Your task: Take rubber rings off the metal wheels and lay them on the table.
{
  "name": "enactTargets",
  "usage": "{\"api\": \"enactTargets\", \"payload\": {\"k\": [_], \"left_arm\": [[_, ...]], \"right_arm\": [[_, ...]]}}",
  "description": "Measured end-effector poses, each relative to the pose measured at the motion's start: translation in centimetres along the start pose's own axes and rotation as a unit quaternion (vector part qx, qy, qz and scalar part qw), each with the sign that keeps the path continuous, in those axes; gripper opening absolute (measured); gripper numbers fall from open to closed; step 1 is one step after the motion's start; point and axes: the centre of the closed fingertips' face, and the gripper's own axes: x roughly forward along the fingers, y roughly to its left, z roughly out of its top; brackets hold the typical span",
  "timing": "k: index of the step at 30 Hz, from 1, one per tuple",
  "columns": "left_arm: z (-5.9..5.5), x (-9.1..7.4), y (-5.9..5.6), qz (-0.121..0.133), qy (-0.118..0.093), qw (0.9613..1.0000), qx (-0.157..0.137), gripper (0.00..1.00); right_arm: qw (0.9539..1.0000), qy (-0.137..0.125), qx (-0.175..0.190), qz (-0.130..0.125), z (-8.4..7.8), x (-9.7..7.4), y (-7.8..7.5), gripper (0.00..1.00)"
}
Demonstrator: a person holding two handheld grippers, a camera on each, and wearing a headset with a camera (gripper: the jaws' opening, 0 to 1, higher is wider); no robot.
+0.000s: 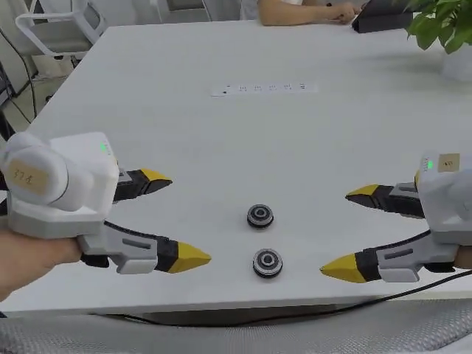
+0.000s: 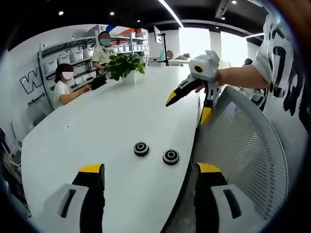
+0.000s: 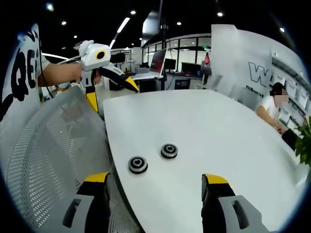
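White desk point(image 1: 221, 133), near edge: far wheel point(image 1: 260, 215), near wheel point(image 1: 267, 262), rubber rings point(image 1: 256, 263) apparently on. My left gripper point(image 1: 189, 219) and right gripper point(image 1: 335, 233) flank them, fingers wide, empty. Risk: an off-centre pinch could skid the near wheel off the edge.

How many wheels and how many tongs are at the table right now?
Metal wheels: 2
Tongs: 2, left tongs and right tongs, both open
Total: 4
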Motion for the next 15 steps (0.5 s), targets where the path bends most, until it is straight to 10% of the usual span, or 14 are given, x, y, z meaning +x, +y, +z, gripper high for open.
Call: {"api": "enactTargets", "payload": {"k": [15], "left_arm": [[0.0, 2.0, -0.5, -0.025, 0.01, 0.9995, 0.015, 0.69]], "right_arm": [[0.9998, 0.003, -0.016, 0.013, -0.1, 1.2, 0.2, 0.71]]}}
